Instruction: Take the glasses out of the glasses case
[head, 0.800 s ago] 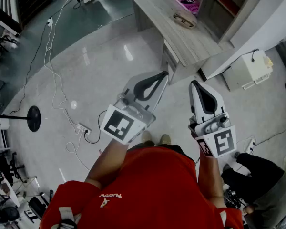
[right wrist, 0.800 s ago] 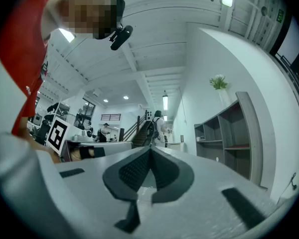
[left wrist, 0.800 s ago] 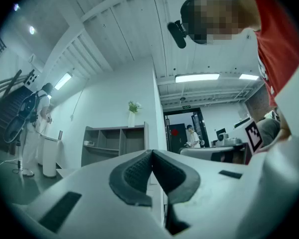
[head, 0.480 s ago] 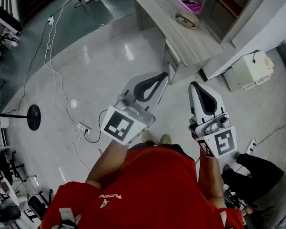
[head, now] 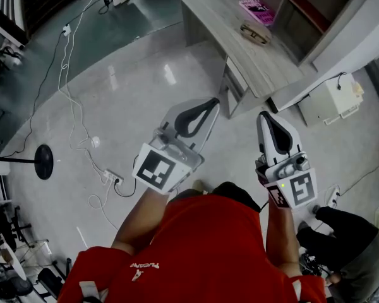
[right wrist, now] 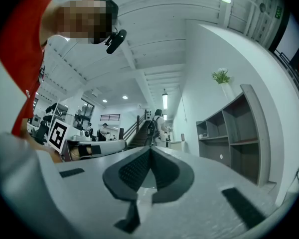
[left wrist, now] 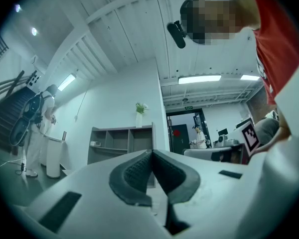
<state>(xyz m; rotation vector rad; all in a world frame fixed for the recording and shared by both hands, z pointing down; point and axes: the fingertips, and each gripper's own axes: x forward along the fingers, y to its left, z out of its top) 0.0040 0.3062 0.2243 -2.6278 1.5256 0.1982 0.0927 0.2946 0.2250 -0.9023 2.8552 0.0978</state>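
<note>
STANDBY AT THE DESK APPROACH: my left gripper (head: 212,102) and right gripper (head: 266,116) sit at waist height in front of the red shirt (head: 202,245), side by side and aimed roughly level toward the desk (head: 215,11). Both are closed and carrying nothing. In each gripper view the 2 dark pads (left wrist: 134,171) meet at the tip, w/ only room bkgd beyond.

The task's thing, a small tan oval that I take for the glasses case (head: 255,32), lies on the desk top just beside a pink item (head: 260,9), near the shelf unit (head: 316,11). It is well apart from both grippers. It's too small here to tell whether it's open or shut, or whether glasses show.

My read: jaws are kept together because there's nothing to grab yet, and the level, paired hold is a carrying posture for the walk-up. 0 steps of the task are done. Next I'd need to close the gap and open the jaws, prob. using 1 gripper to steady the case and 1 to lift the glasses. Loose cables (head: 69,93) trail on the floor to the left.
</note>
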